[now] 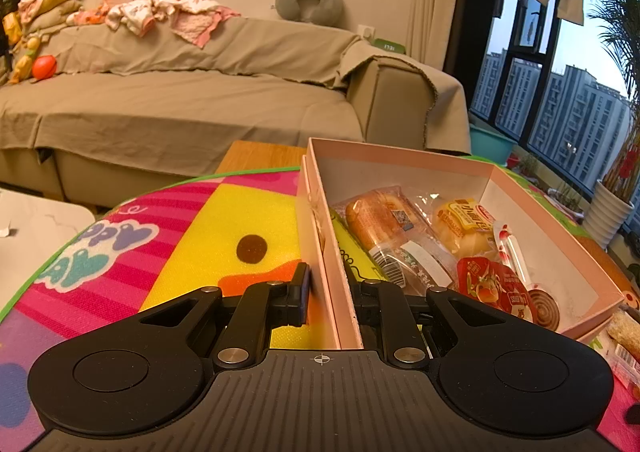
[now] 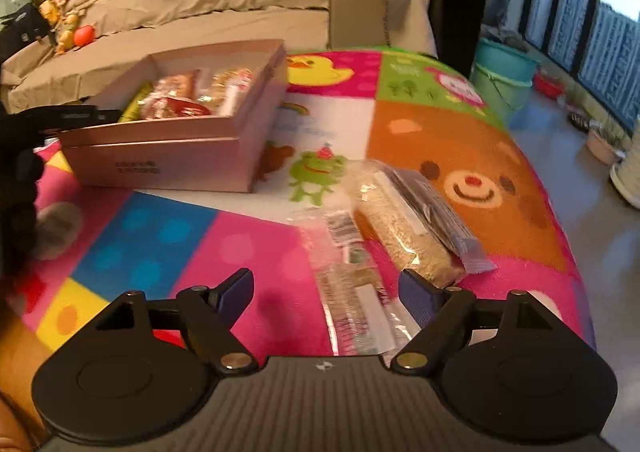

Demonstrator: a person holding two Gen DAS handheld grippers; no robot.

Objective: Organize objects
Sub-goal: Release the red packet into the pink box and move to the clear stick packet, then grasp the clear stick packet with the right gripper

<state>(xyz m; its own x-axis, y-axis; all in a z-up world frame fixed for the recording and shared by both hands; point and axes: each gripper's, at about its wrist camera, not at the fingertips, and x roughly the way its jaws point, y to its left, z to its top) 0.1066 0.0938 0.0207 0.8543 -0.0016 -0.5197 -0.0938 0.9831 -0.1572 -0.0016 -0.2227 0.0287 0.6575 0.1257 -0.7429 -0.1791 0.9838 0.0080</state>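
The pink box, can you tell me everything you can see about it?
The pink box looks like cardboard, open on top, white inside, seemingly nested in its lid. It sits flat on the colourful mat near the sofa. Inside lie wrapped snacks: bread, a yellow bun packet, a red jelly cup and a swirly lollipop. The left gripper has its fingers shut on the box's near wall.
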